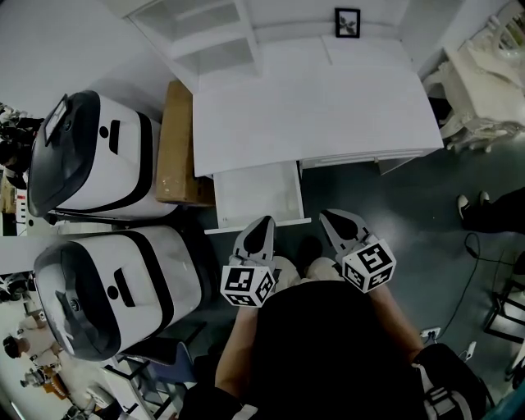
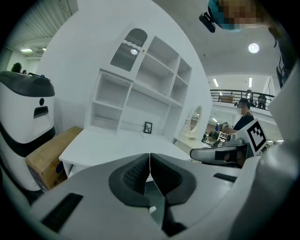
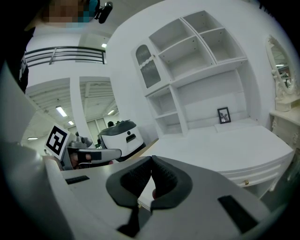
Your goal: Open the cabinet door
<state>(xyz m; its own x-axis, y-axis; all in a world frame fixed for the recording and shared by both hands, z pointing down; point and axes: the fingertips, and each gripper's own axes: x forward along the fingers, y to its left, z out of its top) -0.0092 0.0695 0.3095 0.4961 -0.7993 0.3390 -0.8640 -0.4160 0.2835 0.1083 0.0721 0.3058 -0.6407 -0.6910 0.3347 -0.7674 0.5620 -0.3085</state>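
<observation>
Facing the white desk [image 1: 312, 98], I'm holding the left gripper [image 1: 264, 223] and right gripper [image 1: 330, 216] clenched empty, only the head view showing its open drawer [image 1: 256, 193], only gripper views showing the arched cabinet door [image 2: 129, 47] upper-left on the hutch [image 2: 134, 87].

White furniture on a dark grey floor [image 1: 410, 213]
The desk [image 1: 312, 98], its shelves [image 1: 205, 33] and drawer [image 1: 258, 195] are plain white; the picture frame [image 1: 347, 22] is black, the cardboard box [image 1: 175, 143] brown. 2 machines [image 1: 94, 156] are white with black bands and dark grey lids. The left gripper [image 1: 264, 221] and right gripper [image 1: 330, 216] are pale grey with dark grey ribbed pads [image 2: 133, 176], each bearing a cube [image 1: 248, 285] of black-and-white square markers.
</observation>
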